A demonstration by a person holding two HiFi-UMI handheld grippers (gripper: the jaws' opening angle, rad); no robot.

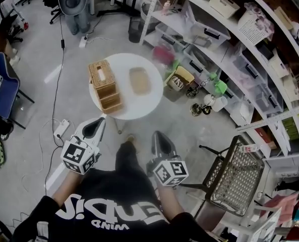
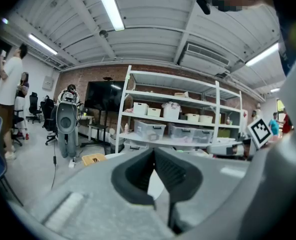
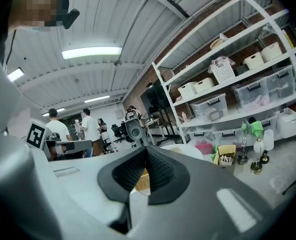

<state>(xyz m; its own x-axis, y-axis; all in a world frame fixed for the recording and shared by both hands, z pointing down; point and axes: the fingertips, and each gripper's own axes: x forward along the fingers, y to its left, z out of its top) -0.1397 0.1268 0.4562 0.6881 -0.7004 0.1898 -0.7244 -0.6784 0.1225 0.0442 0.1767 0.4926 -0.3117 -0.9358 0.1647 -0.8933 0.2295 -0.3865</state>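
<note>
Left tongs (image 1: 100, 122) together, empty | right tongs (image 1: 158, 137) together, empty | bystanders (image 3: 58, 130) only in gripper views

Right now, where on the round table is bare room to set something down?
Bare: the near-right part of the table, in front of the tray, and the far rim behind it. The left side is crowded by the box and basket.

My head view looks steeply down from well above the round white table (image 1: 139, 110). Both gripper views sit low, close behind their jaws, facing level across the room. All three share that table and the shelving (image 1: 230, 59).
</note>
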